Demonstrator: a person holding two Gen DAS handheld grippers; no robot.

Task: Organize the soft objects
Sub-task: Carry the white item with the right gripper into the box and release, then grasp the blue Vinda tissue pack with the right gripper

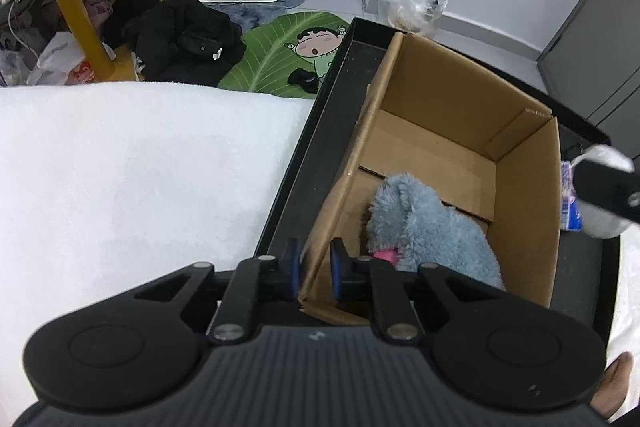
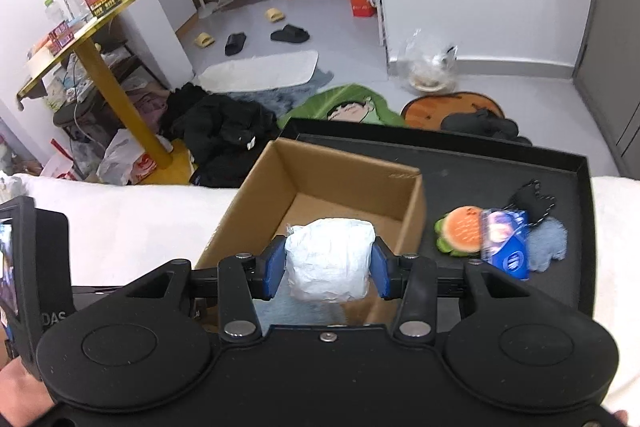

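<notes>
A brown cardboard box (image 1: 460, 131) stands in a black tray (image 1: 320, 131) on a white blanket. A fluffy blue plush toy (image 1: 432, 227) lies inside the box at its near end. My left gripper (image 1: 316, 269) straddles the box's near left wall with its jaws narrowly apart; whether it grips the wall is unclear. My right gripper (image 2: 327, 265) is shut on a white crinkled soft pack (image 2: 330, 259) and holds it above the box's (image 2: 340, 187) near end. It shows at the right edge of the left wrist view (image 1: 604, 187).
On the tray (image 2: 520, 163) right of the box lie a burger-shaped toy (image 2: 460, 233), a blue tissue pack (image 2: 506, 247), a grey-blue plush piece (image 2: 550, 243) and a black item (image 2: 532, 201). White blanket (image 1: 140, 179) lies left. Floor beyond holds clothes, mats, slippers.
</notes>
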